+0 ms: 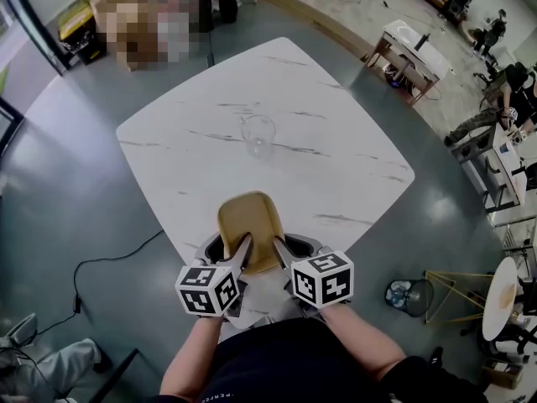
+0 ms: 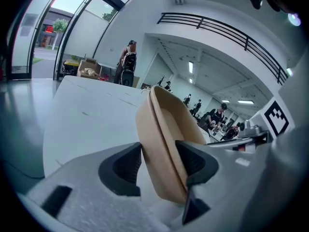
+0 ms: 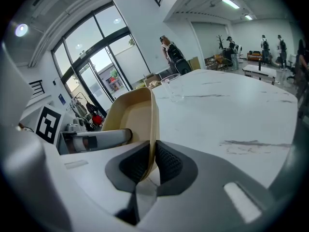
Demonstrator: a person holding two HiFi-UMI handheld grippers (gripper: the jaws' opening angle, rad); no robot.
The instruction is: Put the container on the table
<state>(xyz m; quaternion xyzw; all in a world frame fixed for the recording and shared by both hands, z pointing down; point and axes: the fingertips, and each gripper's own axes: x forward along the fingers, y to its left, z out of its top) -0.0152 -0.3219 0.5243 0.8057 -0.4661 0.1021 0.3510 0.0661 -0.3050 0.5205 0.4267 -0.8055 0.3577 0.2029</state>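
So the tan container (image 1: 249, 225) is at the near edge of the white marbled tabletop (image 1: 336, 175), hung between the two claws, and I honestly can't tell if its bottom is touching yet. The right claw (image 3: 152, 161) is pinched tight on the thin right wall. The left claw (image 2: 157, 166) stands fairly wide around the left wall, with a bit of daylight at the outer pad, so that side looks loose to me rather than gripped. The thing looks like light moulded fibre or thin plastic: it weighs next to nothing, it's stiff enough to hold its shape, but the walls would probably flex if squeezed hard. It's matte, so not slippery. I'd say the upright side walls just below the rim are the spot to grab, one per side, which is about where the claws sit now. The tabletop is flat, smooth and mostly bare, with only a clear glass (image 1: 258, 135) out in the middle, well apart from the container. Around it there's a shiny grey floor (image 1: 75, 208), a black cable (image 1: 109, 263) trailing on the left, glass doors (image 3: 96, 76) and people at desks on the far right.
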